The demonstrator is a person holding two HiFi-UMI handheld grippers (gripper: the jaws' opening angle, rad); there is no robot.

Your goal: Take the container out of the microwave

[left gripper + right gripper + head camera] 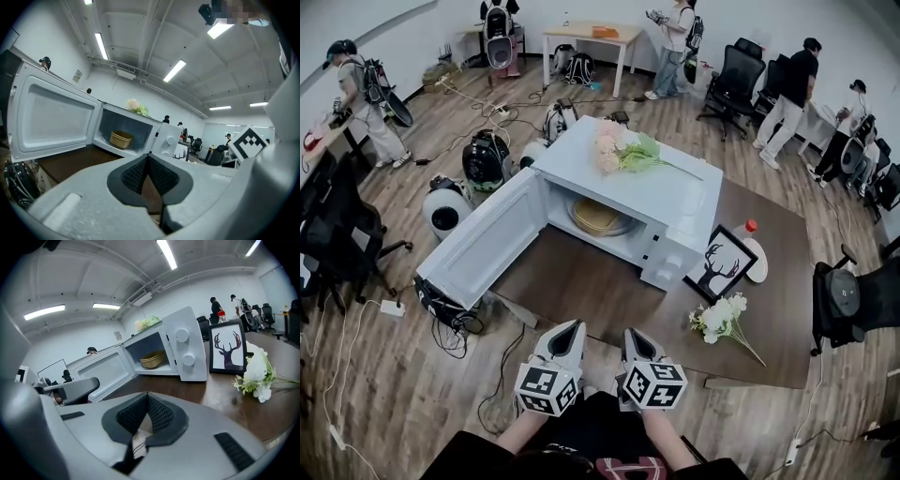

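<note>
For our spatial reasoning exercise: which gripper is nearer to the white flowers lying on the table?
Right. In the head view the right gripper sits just left of the white flowers; the left gripper is farther left, beyond it.

Microwave (675,192) on the table (581,291), door (483,248) swung out left, container (596,217) inside, bouquet (623,155) on top. Picture frame (722,262) just right of it, loose flowers (720,319) lying before the frame. Left gripper (575,326) and right gripper (631,334) side by side at the near table edge.
</note>
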